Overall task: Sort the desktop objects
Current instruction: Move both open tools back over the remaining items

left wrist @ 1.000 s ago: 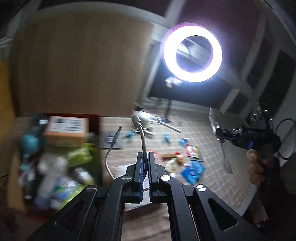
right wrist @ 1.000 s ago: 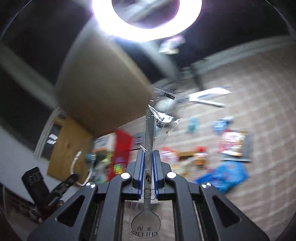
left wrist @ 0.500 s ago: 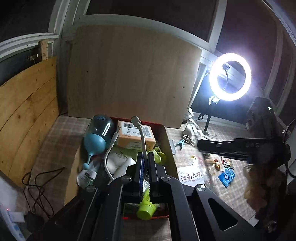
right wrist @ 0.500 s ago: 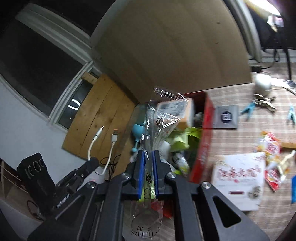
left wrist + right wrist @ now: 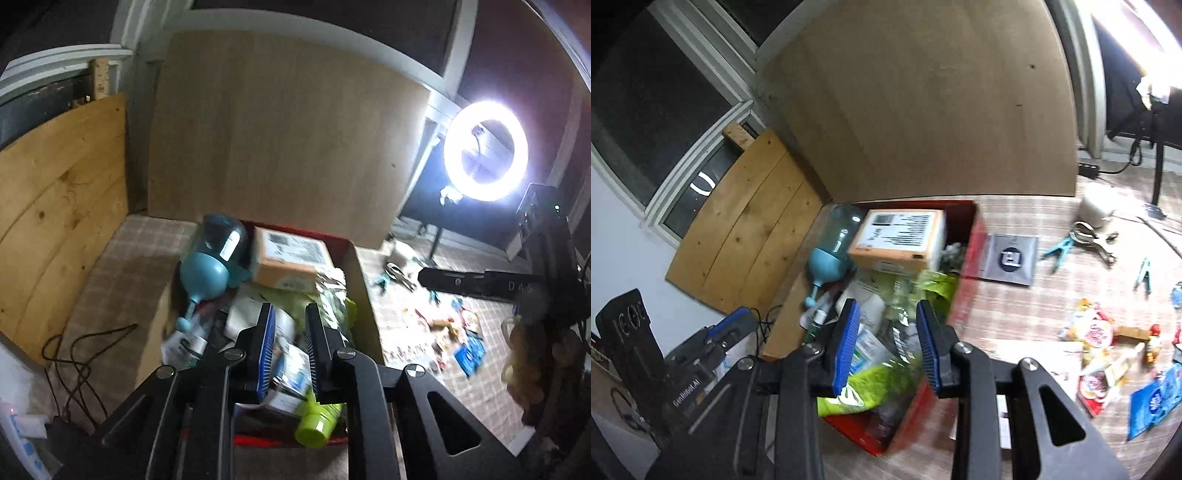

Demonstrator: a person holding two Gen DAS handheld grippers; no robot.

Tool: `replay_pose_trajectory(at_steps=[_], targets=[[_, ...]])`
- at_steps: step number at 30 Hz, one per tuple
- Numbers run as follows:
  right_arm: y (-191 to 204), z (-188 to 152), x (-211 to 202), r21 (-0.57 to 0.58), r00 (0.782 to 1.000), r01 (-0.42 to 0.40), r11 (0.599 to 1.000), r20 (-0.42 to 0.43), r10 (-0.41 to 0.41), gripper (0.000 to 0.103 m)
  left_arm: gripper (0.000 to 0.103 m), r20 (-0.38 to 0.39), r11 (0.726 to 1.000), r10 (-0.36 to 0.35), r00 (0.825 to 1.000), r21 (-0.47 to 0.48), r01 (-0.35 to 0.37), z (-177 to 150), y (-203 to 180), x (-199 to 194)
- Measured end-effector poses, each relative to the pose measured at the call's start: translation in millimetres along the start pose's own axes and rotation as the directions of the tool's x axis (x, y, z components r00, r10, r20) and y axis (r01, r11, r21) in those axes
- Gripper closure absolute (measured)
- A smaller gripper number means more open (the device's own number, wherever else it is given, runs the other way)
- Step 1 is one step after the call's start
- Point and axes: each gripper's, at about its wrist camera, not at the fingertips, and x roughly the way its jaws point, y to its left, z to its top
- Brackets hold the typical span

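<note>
surface: checked tablecloth [image 5: 1015, 306] | on it: red box [image 5: 971, 236], grey packet [image 5: 1012, 258], clips [image 5: 1058, 251], keys [image 5: 1093, 236]

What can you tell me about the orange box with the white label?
The orange box looks like a small cardboard carton with a white printed label and barcode on top. It lies flat, closed, at the far end of the red bin, on other clutter, beside a teal bottle. Neither gripper touches it.
</note>
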Motion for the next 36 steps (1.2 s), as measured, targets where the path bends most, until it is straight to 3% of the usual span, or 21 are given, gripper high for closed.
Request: replay_pose_trajectory(at_steps=[2, 13, 24, 29, 33, 36], targets=[[-13.9, -4.9, -14.8, 0.013, 1.0, 0.003, 1.0, 0.008, -0.003, 0.071, 0.088, -0.012, 1.0, -0.003, 1.0, 0.014, 0.003, -3.1, -9.0, -0.3], [-91.3, -35.3, -94.2, 0.059, 0.979, 0.172, 0.983, 0.096, -0.178, 0.071, 0.085, -0.024, 0.995, 0.007, 1.0, 0.103, -0.004, -17.8, -83.2, 0.5], [-144.3, -51.6, -161.2, 0.087, 0.928, 0.315, 0.945, 0.181, -0.326, 0.071, 0.082, -0.049, 0.984, -0.005, 0.999, 0.179, 0.014, -23.1, -141.5, 12.5], [-174.6, -61.1, -182.5, 0.116, 0.914, 0.344, 0.932, 0.187, -0.36, 0.071, 0.082, -0.094, 0.977, -0.036, 0.995, 0.206, 0.055, -24.6, -166.2, 33.9], [-201.3, -65.7, -195.7, 0.122, 0.891, 0.398, 0.909, 0.186, -0.415, 0.071, 0.082, -0.136, 0.965, -0.067, 0.988, 0.242, 0.098, -25.2, -193.8, 57.8], [-224.5, -67.6, -199.0, 0.147, 0.893, 0.399, 0.905, 0.164, -0.42, 0.071, 0.082, -0.184, 0.947, -0.111, 0.977, 0.278, 0.16, -25.8, -221.2, 81.2]])
